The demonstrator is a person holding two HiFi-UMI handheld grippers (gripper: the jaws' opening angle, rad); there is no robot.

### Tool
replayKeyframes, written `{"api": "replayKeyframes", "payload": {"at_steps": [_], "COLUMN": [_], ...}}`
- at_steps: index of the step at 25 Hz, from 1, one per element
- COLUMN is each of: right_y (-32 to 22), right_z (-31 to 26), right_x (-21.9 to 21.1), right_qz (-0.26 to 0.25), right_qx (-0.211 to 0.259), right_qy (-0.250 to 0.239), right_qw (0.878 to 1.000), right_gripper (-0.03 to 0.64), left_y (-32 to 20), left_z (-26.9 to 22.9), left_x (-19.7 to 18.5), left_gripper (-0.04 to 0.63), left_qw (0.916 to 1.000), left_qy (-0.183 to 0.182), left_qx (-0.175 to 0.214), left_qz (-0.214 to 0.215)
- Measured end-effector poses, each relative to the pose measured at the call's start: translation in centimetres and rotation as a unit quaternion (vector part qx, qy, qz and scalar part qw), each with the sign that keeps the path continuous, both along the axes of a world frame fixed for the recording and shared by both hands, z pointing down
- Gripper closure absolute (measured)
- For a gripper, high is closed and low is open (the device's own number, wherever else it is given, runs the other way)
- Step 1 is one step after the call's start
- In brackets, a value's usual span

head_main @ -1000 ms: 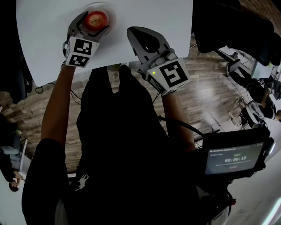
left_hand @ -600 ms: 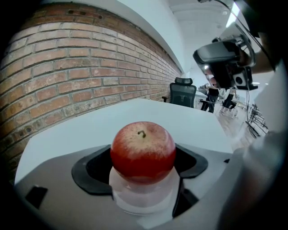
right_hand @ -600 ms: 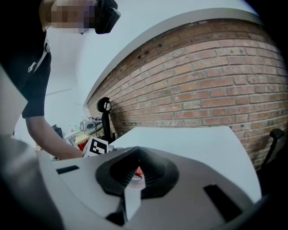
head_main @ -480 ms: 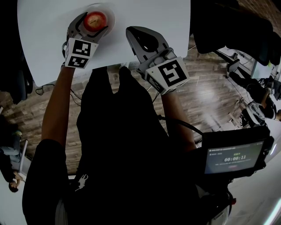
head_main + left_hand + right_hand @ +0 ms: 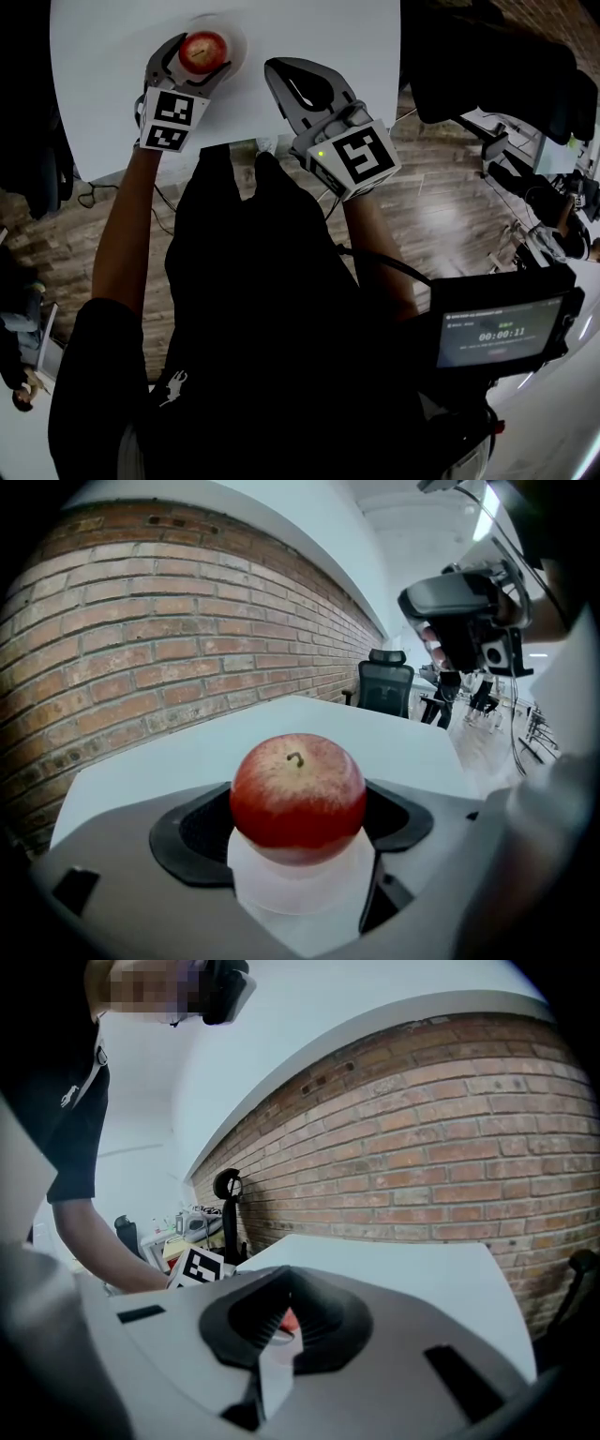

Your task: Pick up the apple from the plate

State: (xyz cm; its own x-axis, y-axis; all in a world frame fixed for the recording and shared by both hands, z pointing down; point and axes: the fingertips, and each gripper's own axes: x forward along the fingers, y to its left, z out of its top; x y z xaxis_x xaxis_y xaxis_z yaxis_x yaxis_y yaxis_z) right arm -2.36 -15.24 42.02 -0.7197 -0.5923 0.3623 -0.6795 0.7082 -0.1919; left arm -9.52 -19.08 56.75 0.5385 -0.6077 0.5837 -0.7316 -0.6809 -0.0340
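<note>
A red apple [image 5: 202, 52] sits on a small white plate [image 5: 232, 30] near the far edge of the white table [image 5: 103, 94]. My left gripper [image 5: 201, 44] has its two jaws round the apple, one on each side. In the left gripper view the black pads [image 5: 192, 827] press against the apple [image 5: 298, 789], with the plate [image 5: 300, 897] showing just beneath it. My right gripper [image 5: 279, 69] hovers over the table to the right of the plate, jaws together and holding nothing. In the right gripper view [image 5: 272, 1330] a sliver of red shows through the narrow slit.
The table's near edge runs just behind both grippers, with wood floor below it. A brick wall stands beyond the table. Office chairs [image 5: 386, 682] and desks stand at the right. A small screen [image 5: 502, 333] hangs at the person's right side.
Both grippers have drifted only slightly in the head view. The apple stays between the left jaws over the plate. The right gripper remains shut.
</note>
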Motion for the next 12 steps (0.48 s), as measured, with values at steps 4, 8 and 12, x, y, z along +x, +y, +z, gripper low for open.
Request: {"api": "replayKeyframes", "payload": {"at_steps": [4, 8, 12], "right_y": [-0.3, -0.7, -0.9], "right_z": [-0.3, -0.3, -0.6], "right_x": [-0.7, -1.2, -1.7], "right_qz": [-0.008, -0.019, -0.025], "right_qx": [0.006, 0.013, 0.022], "right_qy": [-0.006, -0.003, -0.009], "right_qw": [1.0, 1.0, 0.999], "right_gripper": [0.613, 0.614, 0.613], "left_y": [0.0, -0.1, 0.2], "left_z": [-0.2, -0.7, -1.3], "left_x": [-0.8, -1.2, -1.5], "left_gripper": [0.189, 0.189, 0.189], "left_qw": [1.0, 0.9999, 0.9997], "left_qy": [-0.001, -0.001, 0.005], "left_qx": [0.001, 0.007, 0.011], "left_qz": [-0.008, -0.015, -0.023]}}
